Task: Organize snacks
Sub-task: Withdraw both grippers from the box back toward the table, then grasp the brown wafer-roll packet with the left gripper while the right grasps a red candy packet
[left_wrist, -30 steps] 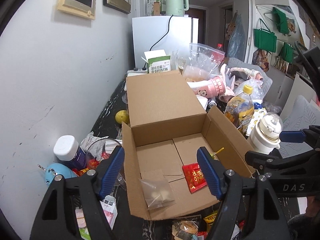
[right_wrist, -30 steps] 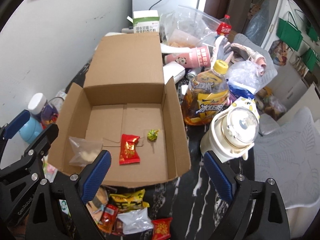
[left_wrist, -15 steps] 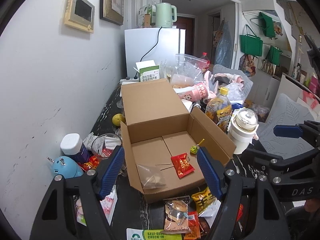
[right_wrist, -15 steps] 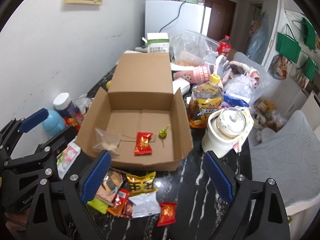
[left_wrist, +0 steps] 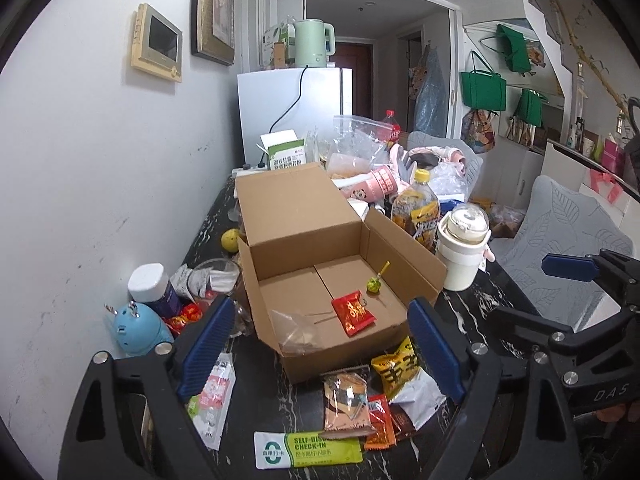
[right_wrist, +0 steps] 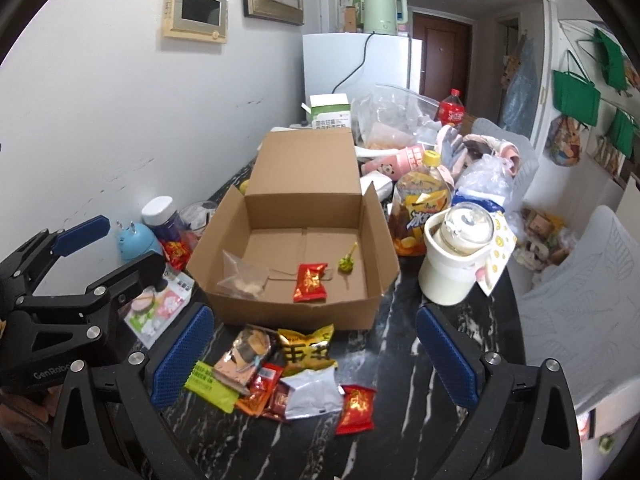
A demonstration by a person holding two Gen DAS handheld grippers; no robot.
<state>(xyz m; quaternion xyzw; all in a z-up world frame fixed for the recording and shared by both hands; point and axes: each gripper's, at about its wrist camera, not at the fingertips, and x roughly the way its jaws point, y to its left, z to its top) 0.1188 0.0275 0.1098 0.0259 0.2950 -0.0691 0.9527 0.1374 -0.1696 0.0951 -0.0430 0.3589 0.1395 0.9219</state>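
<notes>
An open cardboard box (left_wrist: 312, 240) (right_wrist: 304, 184) stands on the black marble table. Inside lie a red snack packet (left_wrist: 354, 313) (right_wrist: 310, 282), a green lollipop (left_wrist: 373, 284) (right_wrist: 346, 263) and a clear bag (left_wrist: 298, 330) (right_wrist: 244, 278). In front of the box sits a pile of loose snack packets (left_wrist: 384, 396) (right_wrist: 288, 372), among them a yellow one (right_wrist: 306, 350) and a red one (right_wrist: 356, 408). My left gripper (left_wrist: 320, 356) hangs over the box's near edge, jaws opening, nothing between them. My right gripper (right_wrist: 316, 356) hovers above the pile, jaws opening, empty.
Right of the box stand a white cup with a lid (right_wrist: 456, 260) and an orange drink bottle (right_wrist: 420, 212). On the left are a blue gadget (right_wrist: 136, 240), a white-capped jar (right_wrist: 160, 216) and flat packets (left_wrist: 212, 396). Clutter and a small fridge (left_wrist: 296, 116) fill the far end.
Both grippers have pulled back from the box and risen a little, so the snack pile in front of it has come into view. Their jaws stand wider than before.
</notes>
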